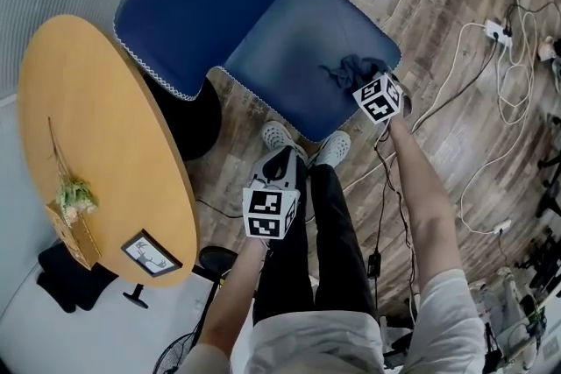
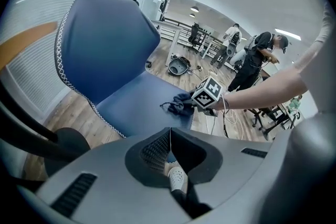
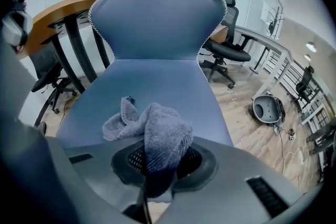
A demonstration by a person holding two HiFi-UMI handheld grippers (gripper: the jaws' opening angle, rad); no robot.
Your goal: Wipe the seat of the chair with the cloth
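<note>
While the left gripper [image 1: 282, 162] hangs over my legs, right of the desk [image 1: 105, 144], with its fingers [image 2: 155, 149] pressed together on nothing, nothing steadies the chair. A firm stroke could, I judge, push or turn it. Seat [image 1: 289, 57]: blue, bare except near its right edge, where the cloth [image 1: 349, 70] lies bunched. Right gripper [image 1: 370, 85]: fingers clamped on one fold of that cloth, the rest heaped ahead on the seat. Risks as I read them: the fold may slip from the pinch under drag; a wad wipes only a narrow track; a stroke begun so near the edge may carry the cloth off it. Cables [image 1: 491, 57] on the floor, far right, could snag a foot.
</note>
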